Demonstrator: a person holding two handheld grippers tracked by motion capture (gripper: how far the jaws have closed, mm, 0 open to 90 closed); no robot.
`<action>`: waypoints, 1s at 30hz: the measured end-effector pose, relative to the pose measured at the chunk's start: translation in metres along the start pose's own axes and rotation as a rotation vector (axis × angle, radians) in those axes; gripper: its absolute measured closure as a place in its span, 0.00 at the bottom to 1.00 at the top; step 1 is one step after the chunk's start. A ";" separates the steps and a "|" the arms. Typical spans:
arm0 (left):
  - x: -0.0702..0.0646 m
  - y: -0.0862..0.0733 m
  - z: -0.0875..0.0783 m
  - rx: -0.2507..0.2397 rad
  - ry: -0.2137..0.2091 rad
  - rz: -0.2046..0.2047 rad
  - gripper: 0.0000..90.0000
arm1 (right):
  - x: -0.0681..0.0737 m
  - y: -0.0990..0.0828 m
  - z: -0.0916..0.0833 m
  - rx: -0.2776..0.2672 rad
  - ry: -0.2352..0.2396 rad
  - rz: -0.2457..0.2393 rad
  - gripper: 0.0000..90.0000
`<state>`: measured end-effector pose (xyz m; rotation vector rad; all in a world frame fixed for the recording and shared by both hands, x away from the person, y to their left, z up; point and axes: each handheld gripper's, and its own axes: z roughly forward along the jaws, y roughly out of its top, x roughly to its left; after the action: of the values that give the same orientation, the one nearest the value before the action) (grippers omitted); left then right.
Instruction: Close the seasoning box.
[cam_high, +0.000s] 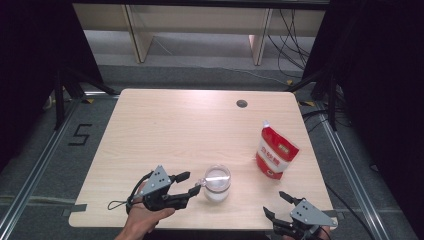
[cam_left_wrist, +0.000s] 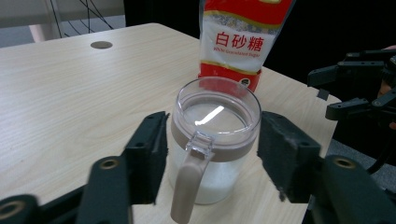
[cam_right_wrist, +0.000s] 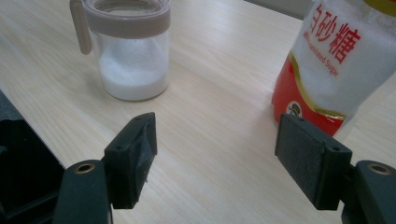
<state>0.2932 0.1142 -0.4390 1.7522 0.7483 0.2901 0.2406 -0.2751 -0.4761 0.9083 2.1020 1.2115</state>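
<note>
Since the left hand-held gripper (cam_left_wrist: 212, 154) sits spread around the sugar jar (cam_left_wrist: 214, 140) near the surface's (cam_high: 165, 130) front edge, pads clear of the glass, backing straight out avoids snagging the handle. Right hand-held gripper (cam_right_wrist: 224, 158) waits wide open, empty, facing the sugar bag (cam_right_wrist: 341, 60).
</note>
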 end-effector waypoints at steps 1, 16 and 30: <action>-0.001 0.000 -0.001 0.010 0.000 0.003 0.41 | 0.000 0.000 0.000 0.000 0.002 0.000 0.34; -0.001 -0.015 -0.016 0.053 0.039 0.084 0.26 | 0.001 -0.001 0.000 -0.002 0.048 0.087 0.22; 0.003 -0.033 -0.030 0.067 0.011 0.107 0.17 | 0.001 -0.001 0.000 -0.010 0.040 0.097 0.18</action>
<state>0.2680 0.1440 -0.4608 1.8587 0.6802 0.3502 0.2403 -0.2749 -0.4774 0.9994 2.1028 1.2977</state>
